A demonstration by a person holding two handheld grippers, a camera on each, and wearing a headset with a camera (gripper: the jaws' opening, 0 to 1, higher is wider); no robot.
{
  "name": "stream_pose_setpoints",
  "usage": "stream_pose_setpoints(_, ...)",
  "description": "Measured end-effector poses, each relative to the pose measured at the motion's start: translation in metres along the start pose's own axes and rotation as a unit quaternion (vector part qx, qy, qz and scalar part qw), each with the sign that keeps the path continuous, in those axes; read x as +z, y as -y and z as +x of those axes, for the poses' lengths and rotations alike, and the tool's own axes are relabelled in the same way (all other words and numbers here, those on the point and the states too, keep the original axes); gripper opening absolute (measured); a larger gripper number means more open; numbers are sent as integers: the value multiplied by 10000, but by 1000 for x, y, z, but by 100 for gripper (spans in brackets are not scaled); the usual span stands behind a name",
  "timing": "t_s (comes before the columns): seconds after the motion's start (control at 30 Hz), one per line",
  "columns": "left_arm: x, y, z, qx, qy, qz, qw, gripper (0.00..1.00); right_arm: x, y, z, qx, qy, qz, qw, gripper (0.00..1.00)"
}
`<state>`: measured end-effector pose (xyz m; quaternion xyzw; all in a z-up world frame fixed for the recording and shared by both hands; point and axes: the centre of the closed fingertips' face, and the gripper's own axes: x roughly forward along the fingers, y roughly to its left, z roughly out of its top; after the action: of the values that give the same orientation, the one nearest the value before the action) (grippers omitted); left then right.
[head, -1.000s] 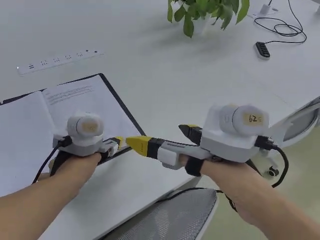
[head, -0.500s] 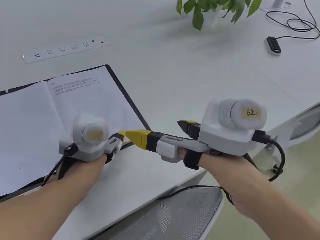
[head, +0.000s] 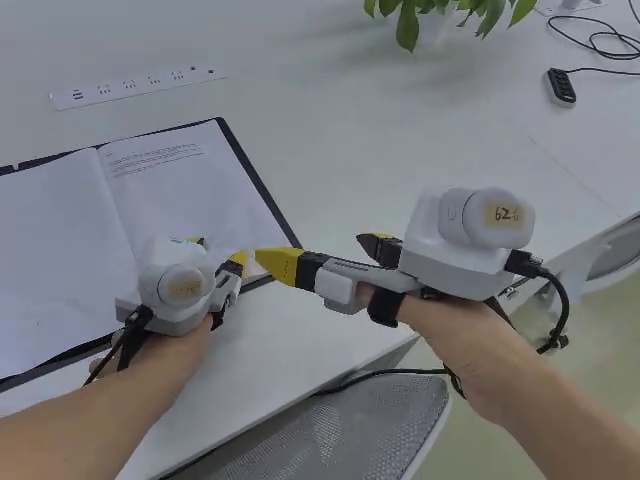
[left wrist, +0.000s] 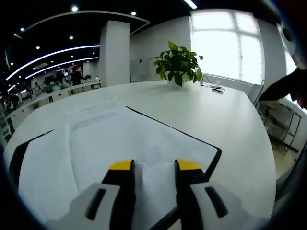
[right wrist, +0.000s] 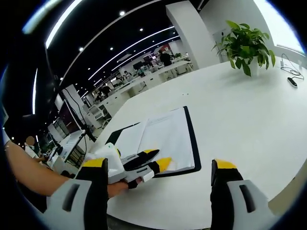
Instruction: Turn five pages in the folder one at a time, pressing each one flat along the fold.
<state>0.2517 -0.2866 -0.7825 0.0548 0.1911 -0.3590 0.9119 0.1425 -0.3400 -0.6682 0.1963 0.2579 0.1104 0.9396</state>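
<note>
1. White tabletop [head: 400,150] is carrying everything, and an office with light strips on a dark ceiling is showing behind it in both gripper views.
2. Far left, toward the back, a white power strip [head: 130,85] is lying flat.
3. Nearer the person, the folder [head: 60,240] is lying open on the left part of the table. Its black cover is showing as a rim around white sheets, and a few printed lines are running across the top of the right-hand page [head: 190,190].
4. The left gripper [head: 217,251] is resting over the near right corner of that page. Its yellow-tipped jaws are standing a little apart, with the slightly rumpled corner lying between them, not pinched.
5. Just beside it, the right gripper [head: 328,255] is hovering past the folder's right edge, above the table's near rim. It is pointing left with its jaws spread wide and carrying nothing.
6. At the back, a leafy green plant [head: 408,28] is standing on the table.
7. Far right, a small black box [head: 563,85] and a looping black cable [head: 610,40] are lying well apart from the folder.
</note>
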Motion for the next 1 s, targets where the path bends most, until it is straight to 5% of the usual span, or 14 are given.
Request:
stream_pose_setpoints(0.33, -1, -7, 1, 20, 11, -62, 10000, 20, -2, -5, 21, 142, -162, -31, 9998, 87)
stream_pose_setpoints(0.43, -1, -13, 1, 134, 31, -336, 9993, 8, -4, -7, 27, 176, -214, -78, 9996, 86)
stream_pose_setpoints(0.6, -1, -11, -1, 106, 30, -300, 9995, 7, -8, -9, 35, 237, -307, -116, 9992, 85)
stream_pose_setpoints(1.0, 1, -10, -6, 111, 18, -837, 9964, 2, -32, -2, 60, 231, -611, -15, 9979, 79)
